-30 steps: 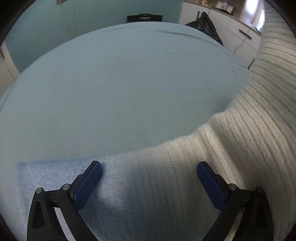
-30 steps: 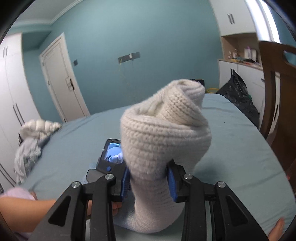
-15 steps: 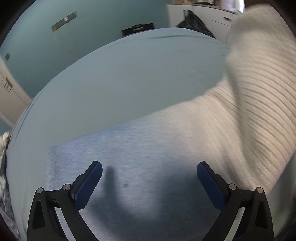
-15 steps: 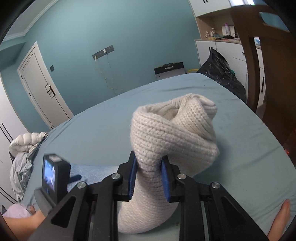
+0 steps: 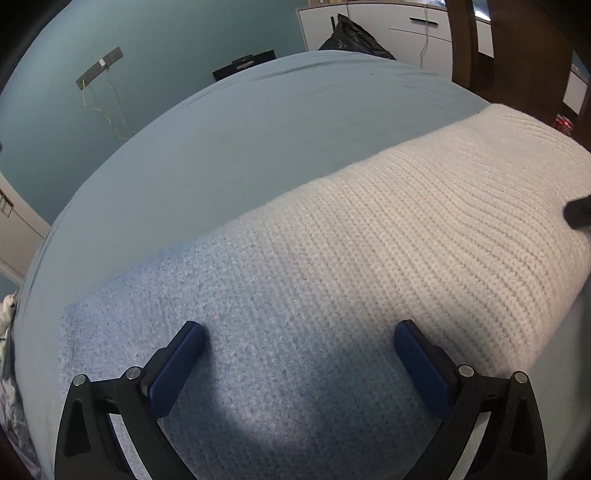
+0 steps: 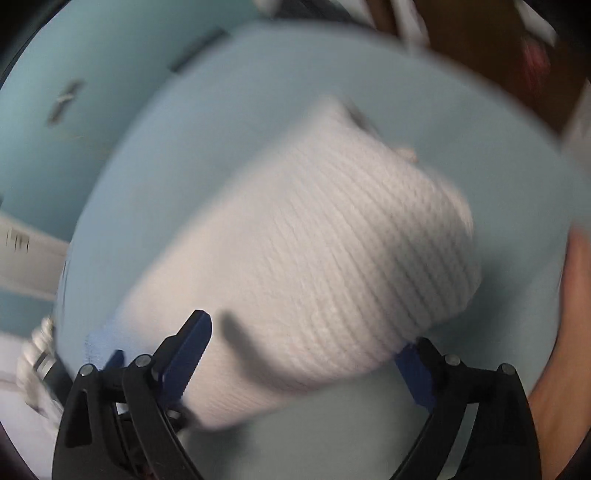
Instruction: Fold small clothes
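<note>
1. I note a teal wall behind the pale blue table surface.
2. White cabinets stand far right, with a black bag before them.
3. Brown wooden chair adjoins.

**Knit on the bed**

A bed covered with a smooth pale blue sheet carries everything. A thick knit lies flat on it, cream at one end and shading to light blue at the other. At the bed's left edge a crumpled white garment shows, mostly cut off.
</note>
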A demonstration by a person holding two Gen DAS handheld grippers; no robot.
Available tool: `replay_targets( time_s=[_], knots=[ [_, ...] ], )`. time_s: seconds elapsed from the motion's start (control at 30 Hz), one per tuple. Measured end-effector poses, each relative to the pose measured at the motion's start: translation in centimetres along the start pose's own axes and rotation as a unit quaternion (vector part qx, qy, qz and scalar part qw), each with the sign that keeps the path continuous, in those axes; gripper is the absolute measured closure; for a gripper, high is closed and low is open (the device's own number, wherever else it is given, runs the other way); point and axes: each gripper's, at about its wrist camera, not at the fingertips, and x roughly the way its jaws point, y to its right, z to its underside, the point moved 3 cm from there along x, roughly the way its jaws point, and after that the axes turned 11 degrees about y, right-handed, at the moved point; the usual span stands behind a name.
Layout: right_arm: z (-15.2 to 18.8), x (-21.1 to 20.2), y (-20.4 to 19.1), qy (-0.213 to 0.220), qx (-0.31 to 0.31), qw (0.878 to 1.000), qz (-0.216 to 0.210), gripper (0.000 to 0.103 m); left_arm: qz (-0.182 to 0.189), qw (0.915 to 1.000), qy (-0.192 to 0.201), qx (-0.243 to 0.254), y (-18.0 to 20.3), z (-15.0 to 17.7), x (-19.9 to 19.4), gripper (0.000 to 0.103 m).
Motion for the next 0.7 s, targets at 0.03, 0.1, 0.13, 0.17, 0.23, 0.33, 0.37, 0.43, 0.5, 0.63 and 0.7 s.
replay_targets(
  time_s=[0.03, 0.1, 0.13, 0.17, 0.23, 0.33, 0.37, 0.43, 0.5, 0.63, 0.7],
  knots=[
    [0.5, 0.8, 2.1, -0.035, 0.049, 0.998, -0.026, 0.010, 0.001, 1.0000, 0.000, -0.002, 0.0, -0.2, 0.1, 0.000],
    [1.5, 1.3, 4.8, -0.085, 0.149, 0.981, -0.094, 0.010, 0.003, 1.0000, -0.001, -0.003, -0.1, 0.0, 0.0, 0.000],
    [2.1, 1.5, 5.9, -0.107, 0.193, 0.967, -0.124, 0.010, 0.002, 1.0000, -0.002, -0.003, 1.7, 0.1, -0.1, 0.000],
    [2.4, 1.6, 6.8, -0.121, 0.230, 0.954, -0.151, 0.010, 0.002, 1.0000, -0.002, -0.003, 0.9, 0.5, 0.6, 0.000],
    [2.2, 1.6, 8.0, -0.101, 0.264, 0.943, -0.177, 0.010, -0.001, 1.0000, 0.000, -0.004, 0.8, 0.9, 1.4, 0.000],
    [0.0, 2.0, 7.4, -0.039, 0.232, 0.951, -0.200, 0.010, -0.006, 0.9999, -0.003, -0.009, 1.3, 0.4, 1.1, 0.000],
    [-0.8, 2.4, 6.7, -0.029, 0.211, 0.957, -0.197, 0.010, -0.007, 0.9999, -0.007, -0.011, 1.3, 0.3, 1.1, 0.000],
    [-1.5, 3.6, 5.5, -0.027, 0.194, 0.962, -0.188, 0.008, -0.008, 0.9998, -0.012, -0.013, 1.4, -0.2, 1.1, 0.000],
    [-1.0, 4.7, 5.0, -0.028, 0.212, 0.960, -0.180, 0.005, -0.009, 0.9998, -0.014, -0.014, 1.5, -0.2, 1.2, 0.000],
    [-1.2, 3.5, 3.6, 0.030, 0.193, 0.968, -0.157, 0.040, -0.004, 0.9997, -0.014, -0.021, 1.3, -0.4, 1.1, 0.000],
    [-1.9, 2.1, 1.9, 0.051, 0.140, 0.977, -0.155, 0.051, 0.005, 0.9993, -0.015, -0.034, 1.0, -0.4, 1.2, 0.000]
  ],
)
